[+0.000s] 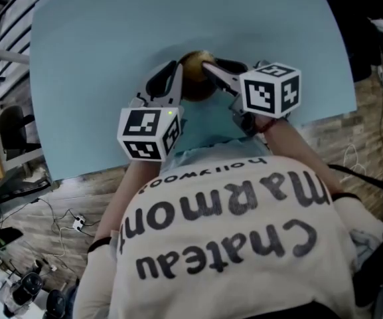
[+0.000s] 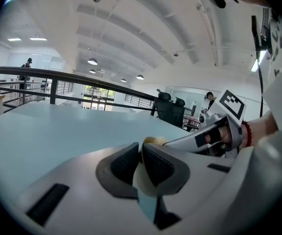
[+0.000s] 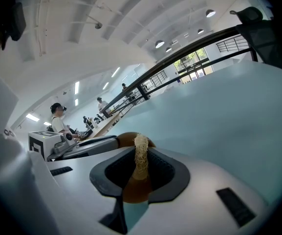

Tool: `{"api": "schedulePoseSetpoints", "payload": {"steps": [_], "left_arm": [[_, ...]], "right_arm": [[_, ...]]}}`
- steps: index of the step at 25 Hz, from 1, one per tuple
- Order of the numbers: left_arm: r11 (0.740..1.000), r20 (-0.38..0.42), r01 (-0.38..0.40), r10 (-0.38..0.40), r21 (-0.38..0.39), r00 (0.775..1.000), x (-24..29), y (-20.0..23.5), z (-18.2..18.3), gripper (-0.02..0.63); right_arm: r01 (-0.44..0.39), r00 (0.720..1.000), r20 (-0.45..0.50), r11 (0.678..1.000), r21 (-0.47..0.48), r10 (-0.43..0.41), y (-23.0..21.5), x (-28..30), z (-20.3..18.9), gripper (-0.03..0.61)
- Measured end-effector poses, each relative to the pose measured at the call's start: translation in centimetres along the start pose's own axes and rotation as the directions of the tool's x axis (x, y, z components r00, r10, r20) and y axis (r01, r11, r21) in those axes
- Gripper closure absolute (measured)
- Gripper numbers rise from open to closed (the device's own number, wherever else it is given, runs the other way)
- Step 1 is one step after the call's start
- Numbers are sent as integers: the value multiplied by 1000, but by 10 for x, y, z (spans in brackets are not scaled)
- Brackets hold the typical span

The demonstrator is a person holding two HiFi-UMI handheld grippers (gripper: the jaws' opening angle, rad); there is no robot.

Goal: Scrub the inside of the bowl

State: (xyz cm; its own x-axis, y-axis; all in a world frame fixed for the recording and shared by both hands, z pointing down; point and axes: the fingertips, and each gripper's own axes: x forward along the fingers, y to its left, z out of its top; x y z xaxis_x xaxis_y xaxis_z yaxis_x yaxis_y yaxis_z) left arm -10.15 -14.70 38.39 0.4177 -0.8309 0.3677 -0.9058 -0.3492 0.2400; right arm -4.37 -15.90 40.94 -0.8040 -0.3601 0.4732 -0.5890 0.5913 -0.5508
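A brown bowl (image 1: 194,78) sits on the light blue table (image 1: 111,58) right in front of me. My left gripper (image 1: 176,80) is shut on the bowl's left rim; in the left gripper view the pale rim (image 2: 145,177) is pinched between the dark pads. From the right, my right gripper (image 1: 211,68) reaches over the bowl, shut on a pale fibrous scrubber (image 3: 141,158). In the right gripper view the scrubber stands upright between the pads, with the bowl (image 3: 131,192) below and behind it. Most of the bowl's inside is hidden by the grippers.
The table's near edge (image 1: 98,171) runs just below the grippers, with wooden floor and cables (image 1: 65,221) beyond it. A dark railing (image 2: 57,80) and a black chair (image 2: 172,111) stand past the far side. People are in the background.
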Motion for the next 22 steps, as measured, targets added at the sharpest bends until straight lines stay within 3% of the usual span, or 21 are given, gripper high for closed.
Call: {"api": "schedulePoseSetpoints", "payload": {"steps": [13, 22], "left_arm": [[1000, 3, -6, 6, -8, 1000, -6, -2, -2, 584], [999, 4, -18, 19, -46, 1000, -5, -7, -4, 583]], "right_arm": [[6, 1000, 7, 999, 47, -7, -6, -5, -10, 494], [13, 999, -40, 999, 46, -11, -13, -11, -16, 494]]}}
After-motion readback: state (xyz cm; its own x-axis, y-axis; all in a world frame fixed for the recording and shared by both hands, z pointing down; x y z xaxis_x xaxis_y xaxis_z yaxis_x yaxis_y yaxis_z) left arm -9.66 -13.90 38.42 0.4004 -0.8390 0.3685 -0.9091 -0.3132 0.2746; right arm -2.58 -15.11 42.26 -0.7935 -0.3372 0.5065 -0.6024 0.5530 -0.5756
